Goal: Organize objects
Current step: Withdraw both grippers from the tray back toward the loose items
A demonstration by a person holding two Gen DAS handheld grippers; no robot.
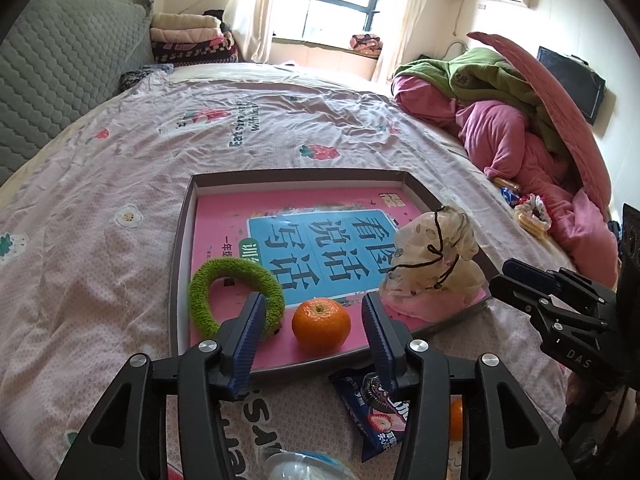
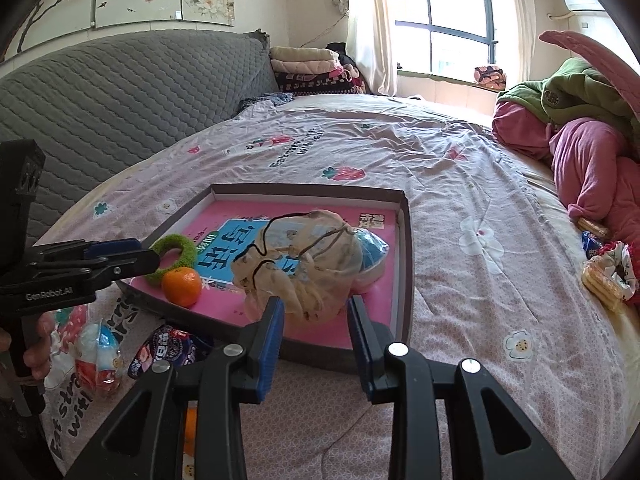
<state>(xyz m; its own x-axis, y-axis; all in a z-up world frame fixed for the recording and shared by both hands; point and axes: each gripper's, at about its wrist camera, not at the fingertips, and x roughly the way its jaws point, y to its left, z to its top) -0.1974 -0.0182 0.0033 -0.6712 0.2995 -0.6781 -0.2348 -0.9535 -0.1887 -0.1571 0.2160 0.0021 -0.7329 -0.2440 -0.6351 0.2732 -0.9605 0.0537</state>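
Observation:
A shallow brown tray (image 1: 181,248) lies on the bedspread with a pink and blue book (image 1: 320,236) flat inside it. On the book rest a green fuzzy ring (image 1: 236,276), a tangerine (image 1: 321,325) and a cream plastic bag (image 1: 436,256) tied with black string. My left gripper (image 1: 314,306) is open, its blue pads on either side of the tangerine with gaps showing. My right gripper (image 2: 315,305) is open at the tray's near edge, the bag's (image 2: 304,264) near end between its fingers. Each gripper shows in the other's view: right gripper (image 1: 500,275), left gripper (image 2: 149,253).
A dark biscuit packet (image 1: 372,408), a second tangerine (image 1: 456,420) and a wrapped snack (image 2: 98,356) lie on the bedspread in front of the tray. More snacks (image 2: 604,276) sit at the right by a heap of pink and green bedding (image 1: 520,120). A grey headboard (image 2: 120,92) stands left.

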